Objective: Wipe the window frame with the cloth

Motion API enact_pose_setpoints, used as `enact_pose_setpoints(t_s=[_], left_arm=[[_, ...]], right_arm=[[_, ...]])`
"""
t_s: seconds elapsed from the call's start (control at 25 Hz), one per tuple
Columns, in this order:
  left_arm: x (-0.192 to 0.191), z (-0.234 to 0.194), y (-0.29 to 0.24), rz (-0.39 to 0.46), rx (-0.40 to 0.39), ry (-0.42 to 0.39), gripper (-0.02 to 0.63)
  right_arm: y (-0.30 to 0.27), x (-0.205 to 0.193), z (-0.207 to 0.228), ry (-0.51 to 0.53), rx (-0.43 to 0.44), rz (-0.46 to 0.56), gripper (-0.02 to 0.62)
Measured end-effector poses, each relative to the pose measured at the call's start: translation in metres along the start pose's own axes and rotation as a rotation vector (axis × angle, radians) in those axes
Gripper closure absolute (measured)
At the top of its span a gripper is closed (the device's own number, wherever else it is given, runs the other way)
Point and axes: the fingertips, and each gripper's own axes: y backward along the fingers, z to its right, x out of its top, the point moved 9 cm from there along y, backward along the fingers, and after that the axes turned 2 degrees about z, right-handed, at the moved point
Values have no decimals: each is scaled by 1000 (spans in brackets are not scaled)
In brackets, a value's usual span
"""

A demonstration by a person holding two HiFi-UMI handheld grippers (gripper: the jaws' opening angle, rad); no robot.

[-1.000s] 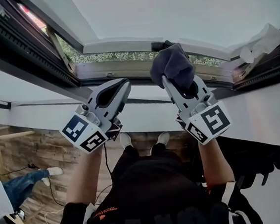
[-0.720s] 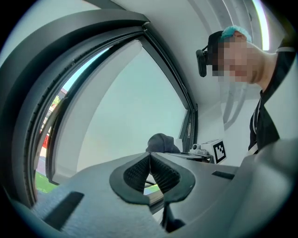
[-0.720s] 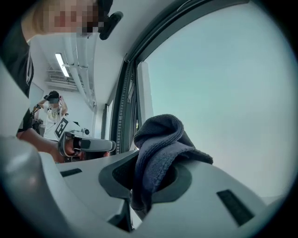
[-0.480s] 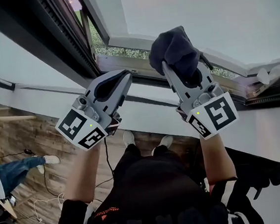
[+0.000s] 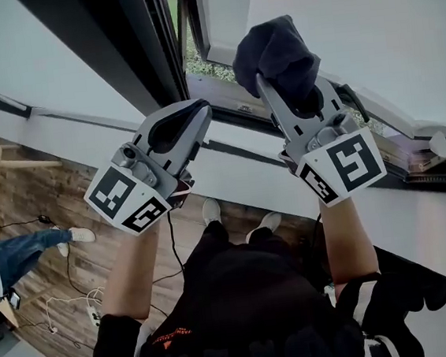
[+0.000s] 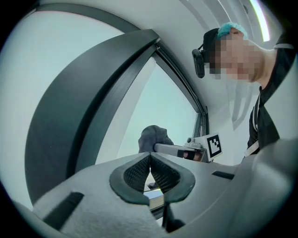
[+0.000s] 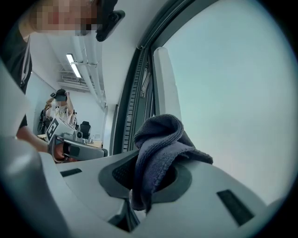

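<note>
A dark grey cloth (image 5: 277,55) (image 7: 160,148) is bunched at the tip of my right gripper (image 5: 276,77), whose jaws are shut on it. It hangs just in front of the white window frame (image 5: 218,16) (image 7: 165,83), close to the pane; I cannot tell whether they touch. My left gripper (image 5: 197,117) (image 6: 150,160) is shut and holds nothing, to the left of the cloth and below the dark frame bar (image 5: 141,40) (image 6: 79,107). From the left gripper view the cloth (image 6: 152,138) and the right gripper show beyond the tips.
The sash stands open with greenery (image 5: 199,61) in the gap. A dark sill rail (image 5: 240,152) runs below both grippers. Wooden floor (image 5: 43,200), cables and another person's leg (image 5: 25,254) lie far below. A person stands in the room (image 7: 59,109).
The view has swung so the window frame now stands more upright. My right gripper has carried the cloth up toward the white frame's corner. The left gripper has kept its place beside it.
</note>
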Motion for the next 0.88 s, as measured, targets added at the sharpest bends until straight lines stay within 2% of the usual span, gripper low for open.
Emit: enact_pose_setpoints(t_s=[0.48, 0.88], left_arm=[[-14, -30, 23, -2, 88, 32, 584], [-29, -43, 43, -20, 131, 63, 584]], right_arm=[[-68, -33, -19, -8, 87, -28, 541], [-92, -56, -31, -8, 102, -51, 541]])
